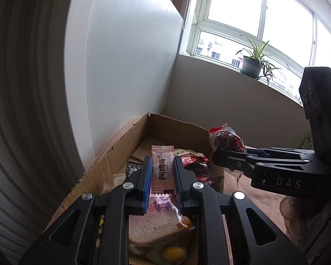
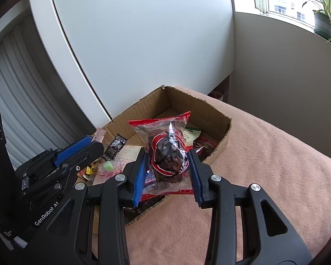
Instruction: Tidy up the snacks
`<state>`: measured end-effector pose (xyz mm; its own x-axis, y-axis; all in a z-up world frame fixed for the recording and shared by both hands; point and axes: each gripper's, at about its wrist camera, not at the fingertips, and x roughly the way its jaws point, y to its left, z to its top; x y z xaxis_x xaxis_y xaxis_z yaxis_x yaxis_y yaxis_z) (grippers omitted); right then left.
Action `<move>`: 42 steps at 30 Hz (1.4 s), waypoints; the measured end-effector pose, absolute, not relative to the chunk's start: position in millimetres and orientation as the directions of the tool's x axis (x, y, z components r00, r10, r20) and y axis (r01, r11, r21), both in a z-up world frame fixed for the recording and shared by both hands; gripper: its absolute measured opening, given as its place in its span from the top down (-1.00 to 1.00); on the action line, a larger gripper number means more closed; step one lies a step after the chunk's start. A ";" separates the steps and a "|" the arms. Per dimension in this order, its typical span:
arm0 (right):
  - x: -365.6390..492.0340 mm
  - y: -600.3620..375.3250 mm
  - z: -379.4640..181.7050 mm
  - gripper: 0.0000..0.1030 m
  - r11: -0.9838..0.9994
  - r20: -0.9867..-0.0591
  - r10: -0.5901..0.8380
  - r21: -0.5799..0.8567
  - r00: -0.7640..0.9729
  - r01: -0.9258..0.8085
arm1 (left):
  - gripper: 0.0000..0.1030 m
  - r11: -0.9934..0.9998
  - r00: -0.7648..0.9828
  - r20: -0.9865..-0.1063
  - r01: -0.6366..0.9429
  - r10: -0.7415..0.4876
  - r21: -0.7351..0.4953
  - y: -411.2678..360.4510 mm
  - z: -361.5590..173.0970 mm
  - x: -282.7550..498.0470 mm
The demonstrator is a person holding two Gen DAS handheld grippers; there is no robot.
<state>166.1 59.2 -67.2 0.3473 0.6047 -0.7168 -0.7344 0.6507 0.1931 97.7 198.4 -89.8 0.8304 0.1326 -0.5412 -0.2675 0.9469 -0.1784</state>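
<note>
L gripper [image 1: 162, 172] clamps a slim pink-and-white snack sachet [image 1: 162, 170] between its blue pads, held above the cardboard box's [image 1: 112, 154] near-left part. R gripper [image 2: 168, 172] pinches a clear, red-trimmed packet of dark dried fruit [image 2: 165, 152] over the box's right-hand wall. Box sits at the far-left corner of a bed or sofa w/ a peach blanket [image 2: 264, 176], against a white panel. Already inside: a wrapped bread slice [image 1: 156, 223], an egg-printed pack [image 1: 172, 252], a black sachet [image 2: 115, 146], red packets [image 1: 196, 165], a green candy [image 2: 107, 166]. Judging by this, sorting looks well underway; both held items not yet dropped, and more may wait out of view.
</note>
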 end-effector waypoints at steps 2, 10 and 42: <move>165.4 66.1 -70.7 0.27 0.642 -0.721 0.606 0.195 0.336 -0.741 | 0.66 0.947 0.819 -0.553 -0.284 0.156 -0.154 199.0 -93.6 100.7; 168.8 75.1 -81.3 0.25 0.650 -0.735 0.593 0.198 0.328 -0.733 | 0.64 0.939 0.807 -0.562 -0.311 0.179 -0.148 205.4 -95.4 99.0; 153.3 18.0 -51.7 -0.81 0.722 -0.671 0.559 0.106 0.487 -0.683 | -0.37 0.934 0.804 -0.552 -0.338 0.222 -0.116 191.6 -90.3 87.7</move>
<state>153.3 18.0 -51.7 0.4869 0.5594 -0.6709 -0.6833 0.7224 0.1064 87.7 191.6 -90.3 0.8038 0.2223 -0.5518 -0.3376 0.9342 -0.1155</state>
